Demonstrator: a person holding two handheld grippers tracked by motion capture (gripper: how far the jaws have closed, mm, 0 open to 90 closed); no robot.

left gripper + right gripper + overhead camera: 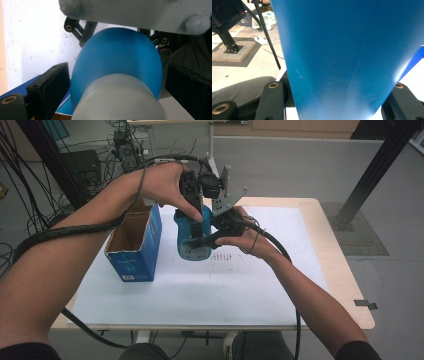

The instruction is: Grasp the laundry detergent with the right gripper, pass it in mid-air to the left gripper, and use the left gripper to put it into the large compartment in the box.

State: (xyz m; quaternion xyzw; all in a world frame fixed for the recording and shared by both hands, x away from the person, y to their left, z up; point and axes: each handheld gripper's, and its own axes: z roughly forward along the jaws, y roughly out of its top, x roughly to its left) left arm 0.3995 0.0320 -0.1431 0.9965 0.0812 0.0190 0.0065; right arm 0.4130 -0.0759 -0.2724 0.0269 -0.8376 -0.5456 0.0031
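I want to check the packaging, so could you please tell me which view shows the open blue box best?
The high view: the open blue box stands whole on the table, its open top and front label visible, left of the blue bottle. In the left gripper view, a blue corner at the lower left may be the box. The right gripper view gives nothing identifiable of it.

Legible text: none. Printing on the blue bottle (194, 237) label and on the blue box (136, 251) front is too small to read.

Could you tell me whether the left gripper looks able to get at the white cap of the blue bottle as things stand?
Probably yes: the white cap sits between the left gripper jaws, nothing blocking.
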